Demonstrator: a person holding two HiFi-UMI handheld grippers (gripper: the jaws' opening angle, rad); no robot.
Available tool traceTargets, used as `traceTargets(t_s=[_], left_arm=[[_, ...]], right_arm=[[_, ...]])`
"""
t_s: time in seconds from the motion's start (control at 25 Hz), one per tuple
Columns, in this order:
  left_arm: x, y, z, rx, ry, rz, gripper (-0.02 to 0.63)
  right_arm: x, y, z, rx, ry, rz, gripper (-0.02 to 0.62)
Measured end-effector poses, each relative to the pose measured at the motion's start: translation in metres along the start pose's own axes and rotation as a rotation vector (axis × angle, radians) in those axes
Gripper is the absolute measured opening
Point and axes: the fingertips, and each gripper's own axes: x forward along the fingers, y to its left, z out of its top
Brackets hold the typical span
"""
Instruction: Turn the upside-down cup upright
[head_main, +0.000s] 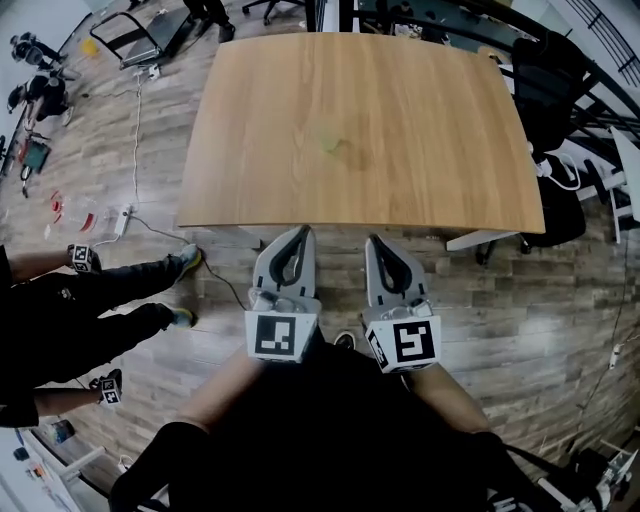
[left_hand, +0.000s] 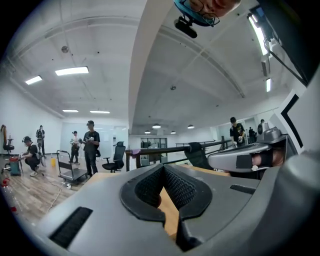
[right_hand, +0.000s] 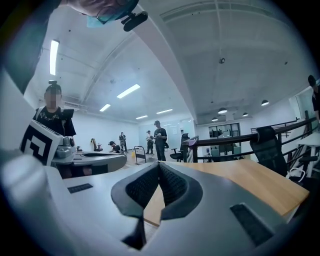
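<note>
Nearest the camera, the person in dark clothing is holding the grey two-jaw left gripper (head_main: 299, 232) and the matching grey right gripper (head_main: 374, 242) side by side, close to the body. Each is carrying its black-and-white marker cube. Both are pointing roughly level toward the near edge of the rectangular light-brown wooden table (head_main: 430, 160), stopping short of it over the wood-plank floor (head_main: 530, 310). Each gripper's ribbed black pads are pressing tip to tip with nothing between them, so both are empty.

Farther out, near the middle of the tabletop and well apart from both grippers, the small pale yellow-green cup (head_main: 330, 139) is sitting alone. It is too blurred to tell which end is up.

Judging from this layout, the task is only beginning, and the reach is the step in hand. To do it well, one gripper should be spreading its jaws before arriving and coming in level at the cup's side wall. It should be closing on the wall rather than the rim, so that the wrist has room to roll the cup over. A light cup may slide or tip if nudged.
</note>
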Motion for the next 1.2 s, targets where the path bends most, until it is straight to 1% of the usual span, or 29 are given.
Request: traceTargets(t_s=[0.28,0.44,0.52,0.6,0.72,0.88,1.04,1.16,1.2], left_arm=[[0.117,0.096,-0.021,0.007,0.015,-0.067,-0.005],[0.163,0.137,-0.043,0.01,0.04,-0.123,-0.005],[0.185,0.153,-0.055,0.021,0.056,-0.157,-0.005],[0.208,0.163,-0.069,0.044,0.075,-0.191,-0.005],[0.24,0.171,-0.095,0.068,0.101,-0.221,-0.005],[0.269,0.172,-0.142,0.029,0.157,-0.239,-0.005],[0.294,0.178,-0.179,0.001,0.178,-0.228,-0.005],[0.304,0.186,-0.205,0.012,0.209,-0.205,-0.005],[0.307,0.19,-0.214,0.013,0.225,-0.196,-0.005]], right_arm=[[0.147,-0.029,-0.01,0.003,0.041,-0.034,0.014],[0.212,-0.035,-0.022,0.009,0.05,-0.047,0.014],[0.24,-0.038,-0.034,0.025,0.072,-0.044,0.014],[0.266,-0.043,-0.049,0.036,0.101,-0.037,0.014],[0.296,-0.054,-0.074,0.045,0.138,-0.033,0.014],[0.321,-0.065,-0.116,0.016,0.181,-0.019,0.015],[0.341,-0.077,-0.159,0.01,0.257,0.013,0.015],[0.347,-0.086,-0.19,0.029,0.305,0.035,0.022],[0.35,-0.088,-0.201,0.042,0.318,0.05,0.071]])
